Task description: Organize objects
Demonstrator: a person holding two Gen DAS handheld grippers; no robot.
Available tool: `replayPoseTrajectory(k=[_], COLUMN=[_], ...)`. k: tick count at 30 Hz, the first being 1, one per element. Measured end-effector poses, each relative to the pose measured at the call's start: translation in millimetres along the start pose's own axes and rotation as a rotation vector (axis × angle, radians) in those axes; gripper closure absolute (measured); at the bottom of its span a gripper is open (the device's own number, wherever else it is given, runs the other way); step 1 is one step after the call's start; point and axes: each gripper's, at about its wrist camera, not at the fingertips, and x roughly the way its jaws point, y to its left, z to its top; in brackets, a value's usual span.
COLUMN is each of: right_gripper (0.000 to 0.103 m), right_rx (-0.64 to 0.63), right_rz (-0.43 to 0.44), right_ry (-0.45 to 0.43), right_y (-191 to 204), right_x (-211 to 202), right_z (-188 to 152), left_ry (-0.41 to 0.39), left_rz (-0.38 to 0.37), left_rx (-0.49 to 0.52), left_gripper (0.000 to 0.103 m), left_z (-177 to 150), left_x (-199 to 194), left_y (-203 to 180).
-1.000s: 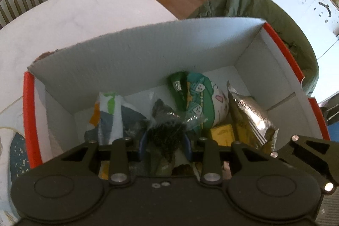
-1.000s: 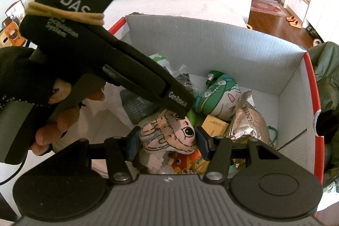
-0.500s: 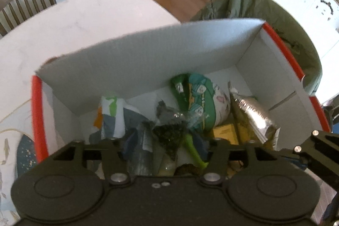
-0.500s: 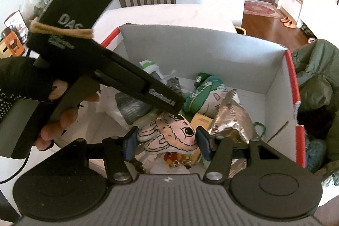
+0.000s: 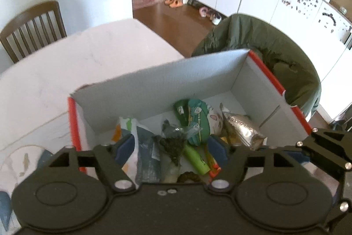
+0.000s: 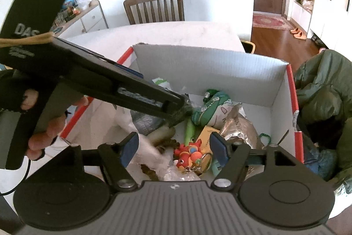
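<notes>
- Release is what has just happened: the left gripper [image 5: 170,145] and the right gripper [image 6: 173,148] both stand wide with nothing between the pads, poised over the open cardboard box [image 5: 167,80].
- The clear bag of dark bits [image 5: 172,143] that the left gripper held a second ago now lies loose in the middle of the box, between the blue-grey pouch [image 5: 146,151] and the green tube [image 5: 195,161].
- The rabbit soft toy that the right gripper carried a second ago is gone from the right wrist view; I cannot tell where it landed. In that gap a red dragon keyring [image 6: 188,152] now shows at lower centre.
- The green plush [image 6: 211,110], the silver foil packet [image 6: 238,127] and the small yellow box [image 6: 208,132] sit right of centre, much as before.
- Both cameras are higher and further back than a second ago; more tabletop [image 5: 77,58] and the wooden chair [image 6: 154,7] show.
- Judgement: two items are now stowed, and both grippers look free for the next pick.
</notes>
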Motion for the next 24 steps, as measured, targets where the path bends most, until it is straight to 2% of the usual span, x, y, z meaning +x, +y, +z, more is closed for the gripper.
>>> replayPoseTrajectory(k=[9,14,24], right_gripper=[0.026,0.020,0.017], right_rx=[0.063,0.101,0.149], right_rz=[-0.013,-0.017,-0.038], right_ry=[-0.078,-0.147,-0.244], right_y=[1,7,30], right_x=[-24,-41,-69], right_z=[-3,-4,-9], left_ry=[-0.087,-0.134,-0.245], left_rz=[-0.015,-0.014,-0.005], left_rx=[-0.026,-0.015,0.014], left_gripper=[0.023,0.020,0.011], left_z=[-15,-26,-46], left_x=[-39,-58,-100], left_y=[10,15,28])
